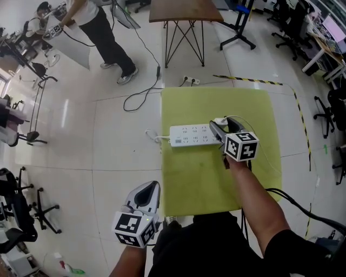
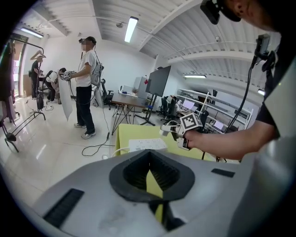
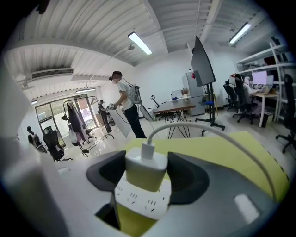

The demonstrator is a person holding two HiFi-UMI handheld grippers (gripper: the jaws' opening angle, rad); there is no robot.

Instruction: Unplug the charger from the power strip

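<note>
A white power strip (image 1: 190, 135) lies across the far half of the yellow-green table top (image 1: 194, 189). The white charger (image 1: 219, 122) stands plugged into its right end. My right gripper (image 1: 220, 130) reaches over that end. In the right gripper view the charger (image 3: 145, 166) sits between the dark pads (image 3: 187, 178), which touch both its sides, with the strip (image 3: 141, 196) beneath and its white cable (image 3: 208, 129) arcing off right. My left gripper (image 1: 148, 189) hangs off the table's near left corner, shut and holding nothing.
The strip's white cord (image 1: 151, 134) runs off the table's left edge. A person (image 1: 105, 32) stands at the back left beside a black cable (image 1: 141, 94) on the floor. A wooden table (image 1: 184, 13) stands behind, and office chairs (image 1: 330, 116) line the right.
</note>
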